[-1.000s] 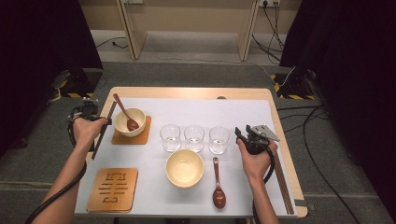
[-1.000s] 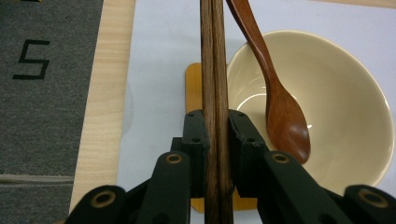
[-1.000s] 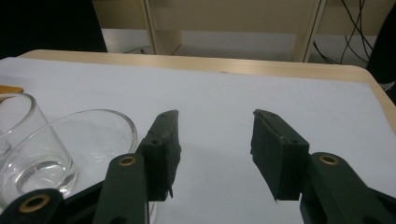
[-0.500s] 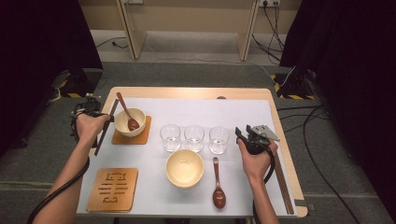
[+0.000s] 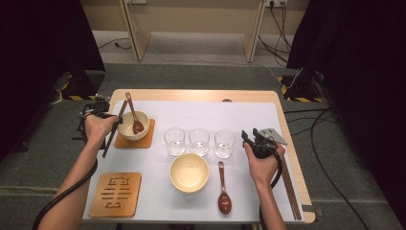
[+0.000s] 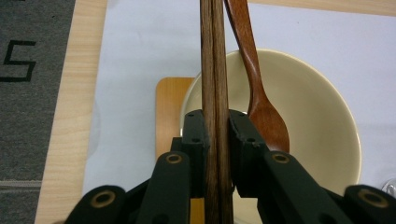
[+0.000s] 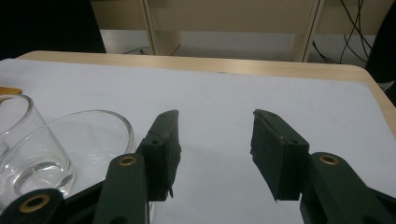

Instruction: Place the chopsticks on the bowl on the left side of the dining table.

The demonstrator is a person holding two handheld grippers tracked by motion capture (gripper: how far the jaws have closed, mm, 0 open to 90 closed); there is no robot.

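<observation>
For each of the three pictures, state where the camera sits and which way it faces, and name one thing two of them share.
High view: above the table's near side, looking forward and down; both forearms show, left tongs holding chopsticks.
Left gripper view: rides those tongs, facing the bowl; jaws show.
Right gripper view: rides the open right tongs, facing the table's far edge.
Shared: bowl with spoon.

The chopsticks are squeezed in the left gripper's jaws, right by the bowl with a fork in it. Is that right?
Nearly. The left gripper does squeeze the chopsticks beside the bowl, but what lies in that bowl is a wooden spoon, not a fork. The left gripper view shows its rounded scoop resting inside.
</observation>
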